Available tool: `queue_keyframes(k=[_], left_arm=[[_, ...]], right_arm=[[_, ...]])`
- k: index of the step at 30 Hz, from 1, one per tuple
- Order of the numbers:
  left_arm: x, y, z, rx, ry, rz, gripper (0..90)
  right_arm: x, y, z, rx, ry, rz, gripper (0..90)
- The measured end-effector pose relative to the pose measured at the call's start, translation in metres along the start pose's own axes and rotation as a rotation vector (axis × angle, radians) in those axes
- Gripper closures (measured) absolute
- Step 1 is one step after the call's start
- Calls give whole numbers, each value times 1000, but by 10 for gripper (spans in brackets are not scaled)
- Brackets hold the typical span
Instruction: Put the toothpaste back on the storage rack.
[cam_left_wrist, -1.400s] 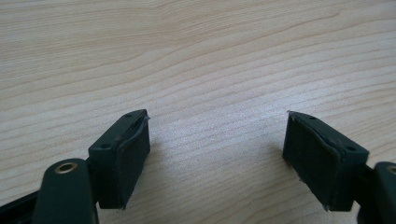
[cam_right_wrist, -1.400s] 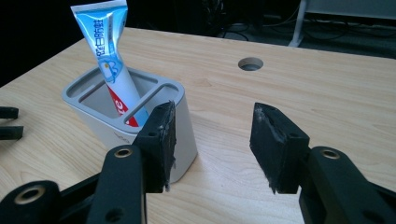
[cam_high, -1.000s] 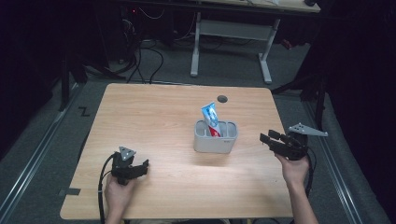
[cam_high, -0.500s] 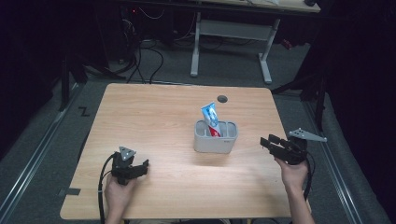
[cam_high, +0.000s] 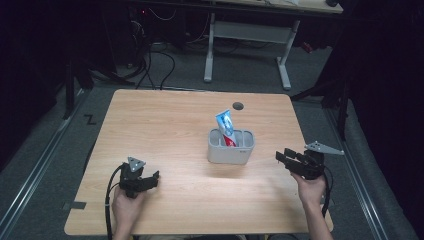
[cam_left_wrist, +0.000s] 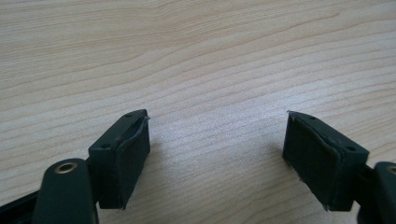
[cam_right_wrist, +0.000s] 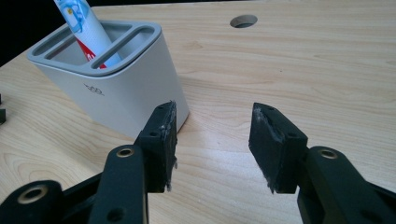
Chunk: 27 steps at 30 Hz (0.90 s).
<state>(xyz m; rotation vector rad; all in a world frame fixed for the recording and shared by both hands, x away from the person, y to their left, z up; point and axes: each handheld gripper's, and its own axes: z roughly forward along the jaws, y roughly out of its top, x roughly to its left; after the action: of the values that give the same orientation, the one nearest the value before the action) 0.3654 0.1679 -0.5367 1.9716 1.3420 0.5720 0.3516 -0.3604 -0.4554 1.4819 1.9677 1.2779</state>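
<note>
A grey slotted holder (cam_high: 231, 147) stands near the middle of the wooden table (cam_high: 165, 120), with a blue, white and red toothpaste tube (cam_high: 226, 126) upright in it. In the right gripper view the holder (cam_right_wrist: 112, 84) and tube (cam_right_wrist: 86, 25) are close ahead on the left. My right gripper (cam_high: 281, 158) rests to the right of the holder, open and empty (cam_right_wrist: 212, 123). Near the front left of the table my left gripper (cam_high: 154, 177) lies open over bare wood, nothing between its jaws (cam_left_wrist: 217, 135).
A round cable hole (cam_high: 238, 105) sits in the table behind the holder. Cables trail from both grippers toward the front edge. Beyond the table stand a white desk frame (cam_high: 250, 35) and floor cables on dark carpet.
My right gripper has drawn back a little toward the right front edge of the table. The left gripper, holder and tube have stayed put.
</note>
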Motion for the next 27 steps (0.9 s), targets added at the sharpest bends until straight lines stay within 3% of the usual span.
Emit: queue_keyframes(k=[27], left_arm=[[0,0,0,0,0,1,233]], right_arm=[[1,-28,27,104,-34,-8,518]])
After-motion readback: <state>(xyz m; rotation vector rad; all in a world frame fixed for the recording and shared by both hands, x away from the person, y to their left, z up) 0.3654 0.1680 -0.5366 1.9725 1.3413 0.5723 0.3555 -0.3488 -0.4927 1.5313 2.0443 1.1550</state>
